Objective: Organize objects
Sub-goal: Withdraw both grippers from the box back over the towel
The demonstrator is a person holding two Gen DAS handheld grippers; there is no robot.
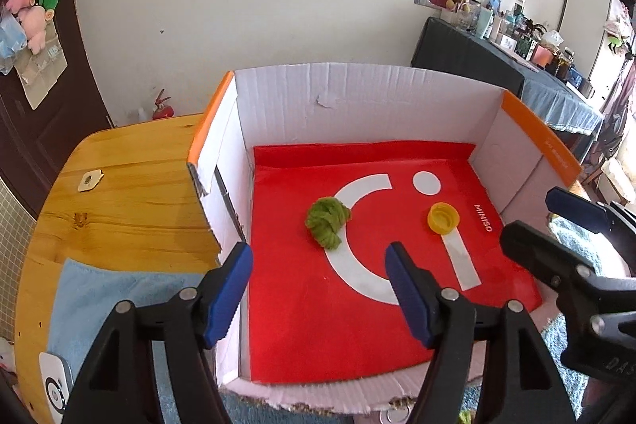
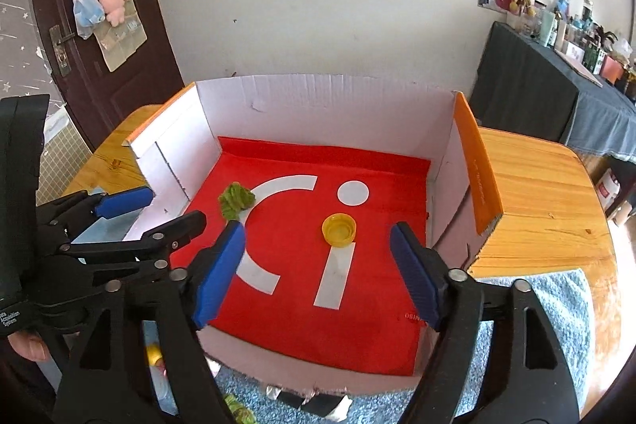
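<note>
A white cardboard box (image 1: 357, 86) (image 2: 318, 98) with orange-edged side flaps stands on a round wooden table, lined with a red sheet carrying a white logo. On the sheet lie a green fuzzy clump (image 1: 328, 221) (image 2: 236, 199) and a yellow bottle cap (image 1: 443, 218) (image 2: 339, 229), apart from each other. My left gripper (image 1: 318, 289) hangs open above the box's near left part, nothing between its blue pads. My right gripper (image 2: 318, 273) is open above the near edge, the cap beyond it and untouched. Each gripper shows at the side of the other's view.
Blue towels (image 1: 99, 297) (image 2: 536, 324) lie on the wooden table (image 1: 119, 185) (image 2: 536, 185) on both sides of the box. A small white device (image 1: 55, 384) sits near the left edge. A dark door and a cluttered, cloth-covered counter (image 1: 516, 66) stand behind.
</note>
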